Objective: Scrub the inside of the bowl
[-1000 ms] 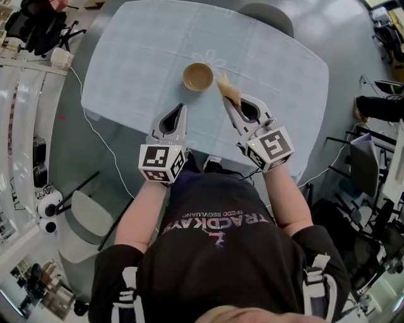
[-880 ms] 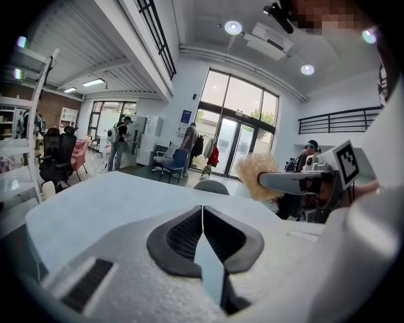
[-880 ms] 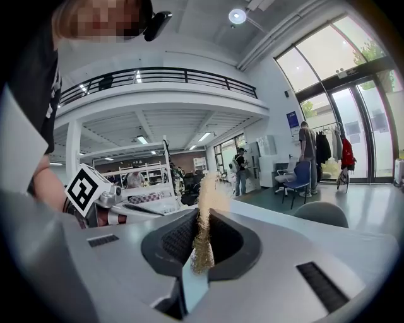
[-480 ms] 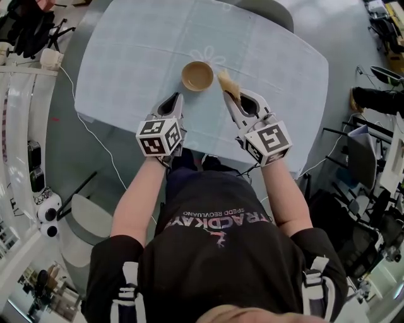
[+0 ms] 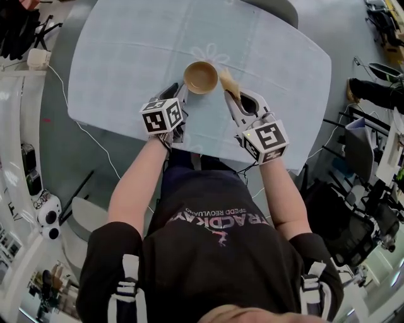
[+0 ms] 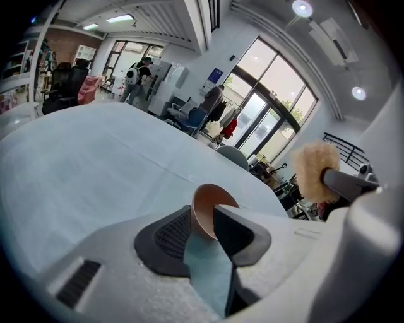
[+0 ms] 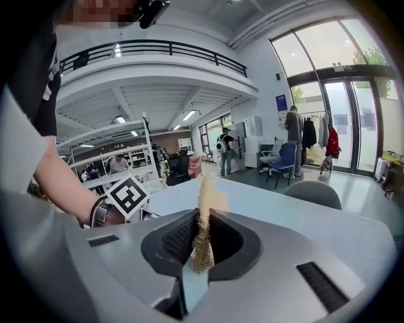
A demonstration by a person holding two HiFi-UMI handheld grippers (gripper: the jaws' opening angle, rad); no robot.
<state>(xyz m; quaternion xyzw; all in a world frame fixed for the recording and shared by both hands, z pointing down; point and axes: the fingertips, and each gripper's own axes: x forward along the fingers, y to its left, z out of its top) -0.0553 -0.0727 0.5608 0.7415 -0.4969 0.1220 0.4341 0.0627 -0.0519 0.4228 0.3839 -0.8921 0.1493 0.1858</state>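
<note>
A small brown bowl stands upright on the pale blue tablecloth. My left gripper is at the bowl's near left edge. Its jaws have just been opening. In the left gripper view the bowl shows in the gap of my left gripper, with the pads apart and not pressing it. My right gripper is shut on a tan sponge just right of the bowl. The sponge stands up thin between the pads of my right gripper, and the same sponge shows at the right of the left gripper view.
A grey chair stands at the table's far side. A white cable runs over the floor on the left. Office chairs and gear crowd the right. People stand far off in the hall.
My left gripper has come forward and down to the bowl's rim, has rolled, and its jaws have gone from shut to open. My right gripper has edged down with the sponge.
</note>
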